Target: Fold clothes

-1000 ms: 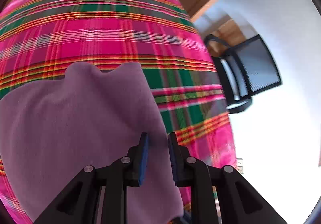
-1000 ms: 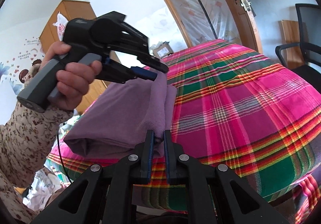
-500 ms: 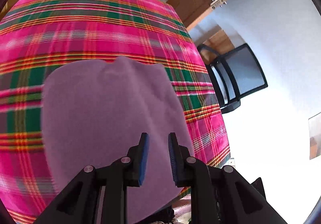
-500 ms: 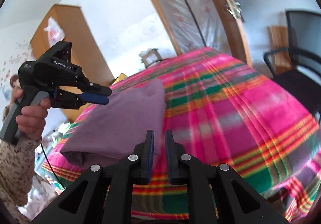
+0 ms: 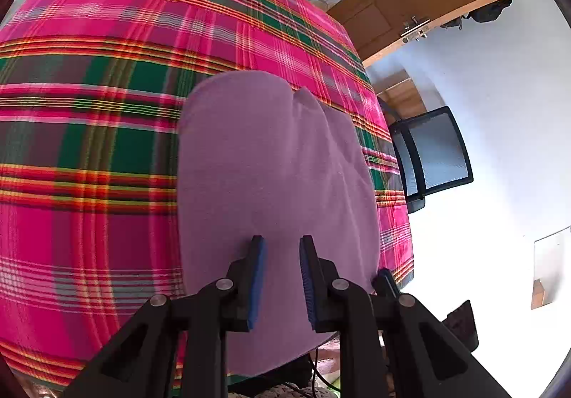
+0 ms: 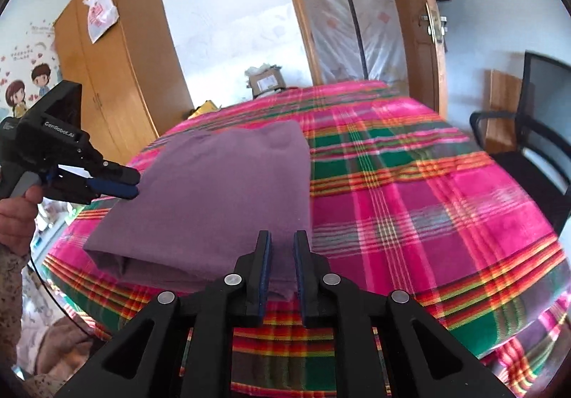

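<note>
Honestly, the purple garment looks basically folded flat on the plaid bed. Left gripper and right gripper, whose jaws just eased apart, both hold nothing.

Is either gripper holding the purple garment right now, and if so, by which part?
Nothing is held. The purple garment lies folded on the plaid bedspread; the left gripper and right gripper are open.

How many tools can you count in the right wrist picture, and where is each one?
2. The right tool sits at the bottom centre, over the purple garment's near edge. The left tool is at the picture's left, beside the garment's left edge, held by a hand.
</note>
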The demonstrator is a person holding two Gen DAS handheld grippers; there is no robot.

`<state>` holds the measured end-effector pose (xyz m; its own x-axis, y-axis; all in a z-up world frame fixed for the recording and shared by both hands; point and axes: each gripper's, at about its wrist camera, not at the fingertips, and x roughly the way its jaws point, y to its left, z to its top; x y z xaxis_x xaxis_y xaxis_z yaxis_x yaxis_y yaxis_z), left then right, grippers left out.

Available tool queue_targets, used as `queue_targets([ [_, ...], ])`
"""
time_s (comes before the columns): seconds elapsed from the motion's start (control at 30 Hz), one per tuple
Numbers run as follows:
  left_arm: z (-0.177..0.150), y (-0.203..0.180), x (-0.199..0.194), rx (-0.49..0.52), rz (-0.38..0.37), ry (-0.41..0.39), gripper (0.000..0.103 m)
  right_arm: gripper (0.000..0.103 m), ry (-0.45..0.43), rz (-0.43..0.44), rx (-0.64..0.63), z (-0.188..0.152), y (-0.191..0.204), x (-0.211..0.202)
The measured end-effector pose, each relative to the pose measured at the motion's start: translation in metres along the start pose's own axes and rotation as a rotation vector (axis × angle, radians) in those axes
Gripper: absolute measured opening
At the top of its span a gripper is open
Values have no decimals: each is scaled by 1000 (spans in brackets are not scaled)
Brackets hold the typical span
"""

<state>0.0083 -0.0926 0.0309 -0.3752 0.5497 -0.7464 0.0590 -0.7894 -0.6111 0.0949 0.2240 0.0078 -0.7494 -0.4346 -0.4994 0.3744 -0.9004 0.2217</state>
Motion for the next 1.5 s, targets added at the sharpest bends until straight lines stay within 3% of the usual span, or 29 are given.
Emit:
queue_targets([
  [0.17,-5,12,-3,-16,-29,0,20,17,-49,189,-73,-10,36,-16],
  [0.23,-6,14,-2,-21,-35,0,20,25,-15,245,-150,-16,57,-9],
  [0.47,-8,15,-3,-23,-39,7,20,28,104,389,-217,-26,96,32],
  [0.6,-9,16,-3,-25,-41,13,20,34,159,420,-233,-28,110,50],
  [1.1,-6,23,-2,-38,-57,30,20,36,134,448,-340,-17,141,69],
  [1.23,-5,24,-2,-40,-61,36,20,30,128,544,-338,-21,140,62],
  [1.37,-5,26,-2,-46,-63,38,20,26,142,579,-385,-28,149,60],
  [1.4,-6,26,-2,-47,-64,38,20,19,150,600,-380,-29,150,61],
  [1.5,-6,27,-3,-48,-64,37,20,18,149,606,-404,-30,162,59],
])
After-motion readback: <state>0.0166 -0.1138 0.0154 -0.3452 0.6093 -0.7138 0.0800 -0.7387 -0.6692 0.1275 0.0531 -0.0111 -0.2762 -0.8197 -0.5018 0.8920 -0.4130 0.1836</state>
